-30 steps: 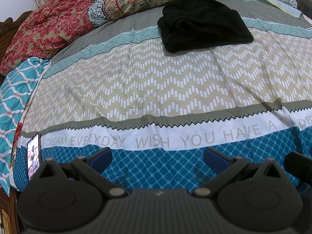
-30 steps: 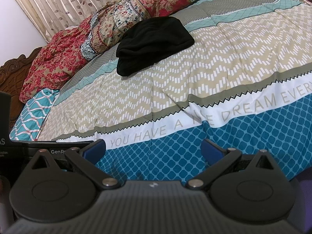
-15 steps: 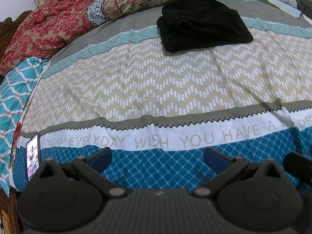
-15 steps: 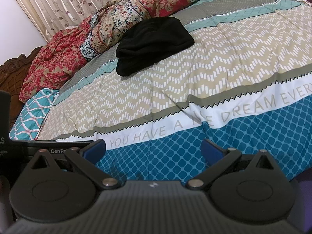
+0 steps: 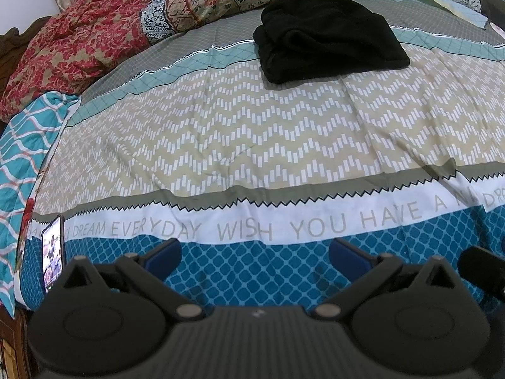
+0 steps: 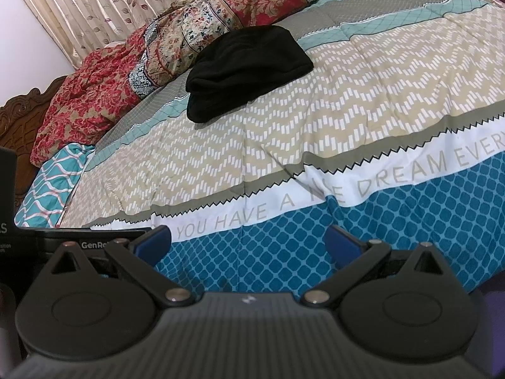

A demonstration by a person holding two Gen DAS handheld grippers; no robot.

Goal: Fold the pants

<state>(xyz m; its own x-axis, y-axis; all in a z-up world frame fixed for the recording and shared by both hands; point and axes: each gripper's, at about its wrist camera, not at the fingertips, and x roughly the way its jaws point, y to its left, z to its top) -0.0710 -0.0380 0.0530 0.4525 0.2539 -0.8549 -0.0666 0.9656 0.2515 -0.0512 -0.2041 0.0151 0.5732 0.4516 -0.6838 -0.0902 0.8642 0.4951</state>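
Pants point(image 5: 328, 36) folded on patterned bedspread point(image 5: 252, 132)

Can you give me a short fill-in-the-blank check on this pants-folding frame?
1. The pants lying on the bedspread are ____ in colour.
2. The left gripper and the right gripper both have their jaws ____.
3. At the bed's left edge lies a lit ____.

Missing words: black; open; phone

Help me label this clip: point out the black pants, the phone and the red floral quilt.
black pants point(image 5: 328, 38), left wrist view, middle of the folded bundle.
phone point(image 5: 53, 249), left wrist view, its lit screen.
red floral quilt point(image 6: 91, 94), right wrist view, its rumpled red middle.
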